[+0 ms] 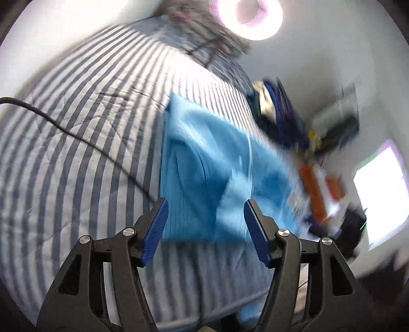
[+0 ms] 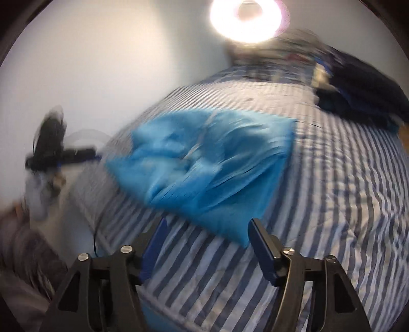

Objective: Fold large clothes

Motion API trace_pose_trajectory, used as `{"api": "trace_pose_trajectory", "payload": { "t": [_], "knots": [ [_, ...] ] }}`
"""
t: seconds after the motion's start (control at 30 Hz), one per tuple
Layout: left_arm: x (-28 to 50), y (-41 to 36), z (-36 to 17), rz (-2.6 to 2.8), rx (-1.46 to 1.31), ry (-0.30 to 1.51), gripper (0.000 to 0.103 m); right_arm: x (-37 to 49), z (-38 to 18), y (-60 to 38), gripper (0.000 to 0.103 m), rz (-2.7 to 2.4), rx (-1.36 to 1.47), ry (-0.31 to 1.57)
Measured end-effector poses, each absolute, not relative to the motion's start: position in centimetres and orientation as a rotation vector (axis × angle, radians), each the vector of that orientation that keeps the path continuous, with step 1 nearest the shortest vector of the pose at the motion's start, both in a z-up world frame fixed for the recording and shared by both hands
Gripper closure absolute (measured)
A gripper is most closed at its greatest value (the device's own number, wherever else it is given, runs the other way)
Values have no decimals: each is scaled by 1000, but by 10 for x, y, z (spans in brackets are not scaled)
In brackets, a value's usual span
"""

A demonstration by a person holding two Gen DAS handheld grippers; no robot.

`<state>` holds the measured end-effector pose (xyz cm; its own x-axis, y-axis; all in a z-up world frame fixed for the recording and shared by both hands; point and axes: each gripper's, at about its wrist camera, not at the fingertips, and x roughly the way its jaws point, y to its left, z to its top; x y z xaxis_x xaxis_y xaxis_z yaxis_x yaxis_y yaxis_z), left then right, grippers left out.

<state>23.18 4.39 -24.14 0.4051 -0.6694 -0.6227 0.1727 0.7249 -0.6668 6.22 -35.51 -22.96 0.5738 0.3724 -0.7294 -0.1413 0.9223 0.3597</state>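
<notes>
We are looking at the blue garment (image 1: 204,163) lying rumpled and partly folded on the striped bed cover (image 1: 84,132), near its edge; we are judging the step needs a corner or hem pinched on each side, lifted evenly and laid flat, keeping clear of the black cable (image 1: 76,138) and the dark clothes pile (image 2: 358,86). Left gripper (image 1: 205,213) is hanging spread wide, gripping nothing, garment just beyond; right gripper (image 2: 207,229) is likewise spread, empty; frames blurred.

A bed (image 2: 332,178) carried a blue-and-white striped cover. Plain white walls (image 2: 102,63) stood behind it, a round ceiling light (image 2: 249,19) glared, and a bright window (image 1: 381,194) showed.
</notes>
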Motion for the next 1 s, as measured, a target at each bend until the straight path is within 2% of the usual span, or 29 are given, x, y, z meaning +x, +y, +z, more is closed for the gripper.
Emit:
{"api": "trace_pose_trajectory", "payload": {
  "t": [0.13,0.3,0.37,0.4,0.43,0.5,0.53,0.67,0.8,0.87,0.9,1.0],
  "knots": [
    [279,50,-254,-523,-722,1046,40,103,-242,-386,26,252,539,906],
    [316,38,-284,-513,-783,1152,40,146,-273,-396,28,162,637,979],
    [322,34,-292,-518,-785,1170,64,155,-280,-397,45,168,667,986],
    [325,30,-294,-519,-776,1186,98,158,-283,-396,65,180,691,994],
    [325,27,-295,-506,-754,1201,101,161,-285,-395,83,191,707,1007],
    [318,26,-289,-508,-740,1184,102,161,-282,-394,98,206,701,1013],
    [311,28,-284,-521,-743,1170,102,157,-276,-393,101,222,688,1009],
    [293,24,-280,-488,-619,1157,102,141,-271,-401,103,262,704,972],
    [291,7,-297,-436,-528,1194,98,147,-293,-383,101,151,521,1076],
    [284,10,-285,-431,-504,1154,94,144,-285,-375,91,134,460,1080],
    [279,12,-277,-425,-481,1123,93,138,-275,-373,76,126,435,1058],
    [256,20,-249,-433,-441,1038,93,119,-239,-362,69,219,377,959]
  ]
}}
